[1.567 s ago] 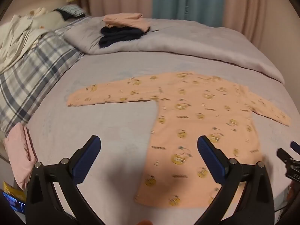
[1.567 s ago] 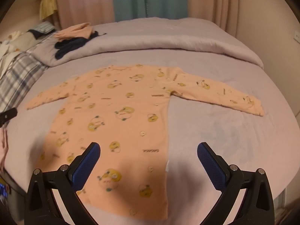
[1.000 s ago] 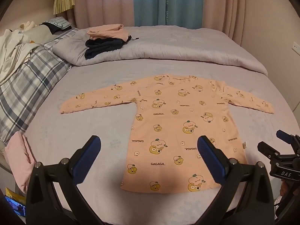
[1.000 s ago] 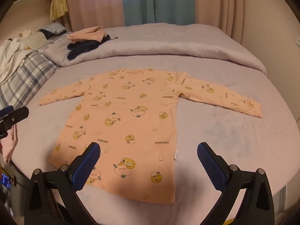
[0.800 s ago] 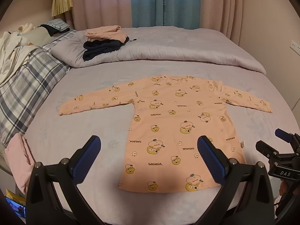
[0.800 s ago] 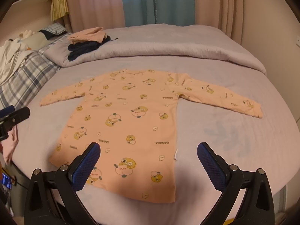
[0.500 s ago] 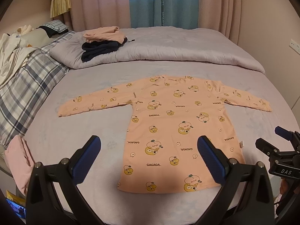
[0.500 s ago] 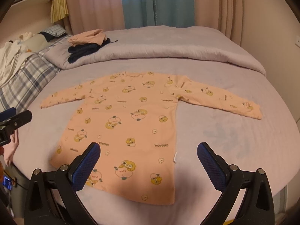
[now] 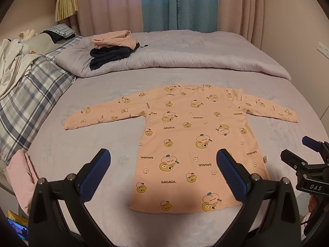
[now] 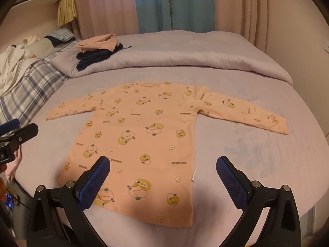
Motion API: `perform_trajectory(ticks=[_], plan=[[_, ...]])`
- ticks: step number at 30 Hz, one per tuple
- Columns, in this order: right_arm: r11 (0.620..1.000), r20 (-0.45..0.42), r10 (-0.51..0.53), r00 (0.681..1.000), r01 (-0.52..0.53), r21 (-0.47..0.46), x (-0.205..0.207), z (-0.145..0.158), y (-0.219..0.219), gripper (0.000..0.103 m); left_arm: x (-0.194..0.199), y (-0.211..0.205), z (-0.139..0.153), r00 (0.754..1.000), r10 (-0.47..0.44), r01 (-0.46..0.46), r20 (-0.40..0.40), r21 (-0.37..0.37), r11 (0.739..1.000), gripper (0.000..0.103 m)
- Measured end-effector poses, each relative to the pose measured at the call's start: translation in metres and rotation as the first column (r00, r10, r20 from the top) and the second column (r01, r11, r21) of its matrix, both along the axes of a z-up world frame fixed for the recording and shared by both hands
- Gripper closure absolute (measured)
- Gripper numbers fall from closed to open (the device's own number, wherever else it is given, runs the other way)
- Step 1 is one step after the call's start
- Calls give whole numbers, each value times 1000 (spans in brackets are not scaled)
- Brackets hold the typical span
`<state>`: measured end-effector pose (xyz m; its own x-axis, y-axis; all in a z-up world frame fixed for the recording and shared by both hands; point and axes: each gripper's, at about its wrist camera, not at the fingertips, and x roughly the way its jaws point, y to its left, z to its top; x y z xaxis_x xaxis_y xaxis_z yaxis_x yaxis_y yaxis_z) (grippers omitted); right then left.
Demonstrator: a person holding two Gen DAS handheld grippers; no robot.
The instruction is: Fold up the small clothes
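Observation:
A peach long-sleeved child's shirt (image 9: 191,135) with yellow cartoon prints lies flat on the lilac bed, both sleeves spread out; it also shows in the right wrist view (image 10: 144,135). My left gripper (image 9: 163,170) is open and empty, held above the hem's left side. My right gripper (image 10: 162,173) is open and empty, above the hem's right side. The right gripper shows at the right edge of the left wrist view (image 9: 308,164), and the left gripper at the left edge of the right wrist view (image 10: 16,133).
A folded peach garment on dark clothes (image 9: 113,47) sits on the rolled grey duvet (image 9: 205,57) behind the shirt. A plaid blanket (image 9: 26,94) and white cloth lie at left. A pink cloth (image 9: 20,173) hangs at the bed's near-left edge. Curtains stand behind.
Both grippers have pulled back and risen from the shirt, so the whole shirt now shows farther away. The shirt has not moved. Both grippers stay open.

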<state>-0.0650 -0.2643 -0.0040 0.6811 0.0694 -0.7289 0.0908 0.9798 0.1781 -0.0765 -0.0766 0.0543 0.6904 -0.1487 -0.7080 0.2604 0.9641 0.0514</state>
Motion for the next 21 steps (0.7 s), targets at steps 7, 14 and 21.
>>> perform_trajectory(ticks=[7, 14, 21], plan=[[1000, -1, -1, 1000, 1, 3, 0, 0, -1, 1, 2, 3, 1, 1000, -5, 5, 3, 1, 1000, 0], [1000, 0, -4, 1000, 4, 3, 1, 1, -1, 1, 2, 3, -2, 1000, -6, 6, 5, 4, 1000, 0], [1000, 1, -3, 1000, 3, 3, 1, 0, -2, 1, 1, 5, -3, 1000, -10, 10, 7, 5, 1000, 0]])
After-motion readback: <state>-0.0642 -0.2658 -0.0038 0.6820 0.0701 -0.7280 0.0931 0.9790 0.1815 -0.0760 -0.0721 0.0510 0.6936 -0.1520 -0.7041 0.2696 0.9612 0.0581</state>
